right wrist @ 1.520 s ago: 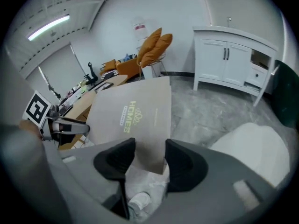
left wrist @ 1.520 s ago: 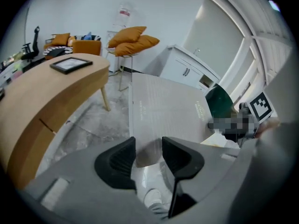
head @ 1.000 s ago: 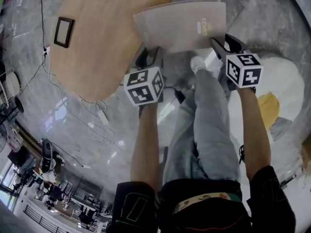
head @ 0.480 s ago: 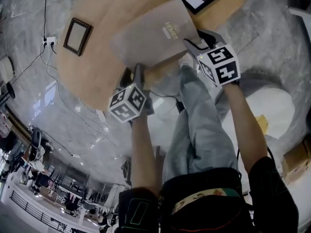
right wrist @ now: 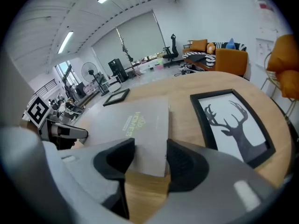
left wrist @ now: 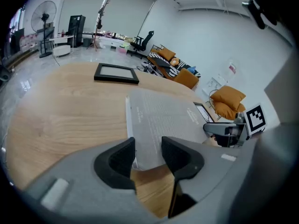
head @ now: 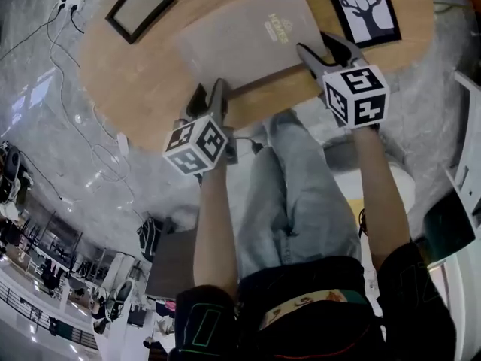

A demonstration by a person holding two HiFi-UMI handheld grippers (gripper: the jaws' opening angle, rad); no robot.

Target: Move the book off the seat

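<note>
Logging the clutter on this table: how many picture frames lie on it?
2. One small black frame lies left of the book; one deer picture in a black frame lies right of the book. The table's far edge is cut off, so more may be hidden.

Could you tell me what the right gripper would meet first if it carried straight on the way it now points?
The grey book, whose corner sits between the right gripper's jaws; beyond it, probably the wooden table.
</note>
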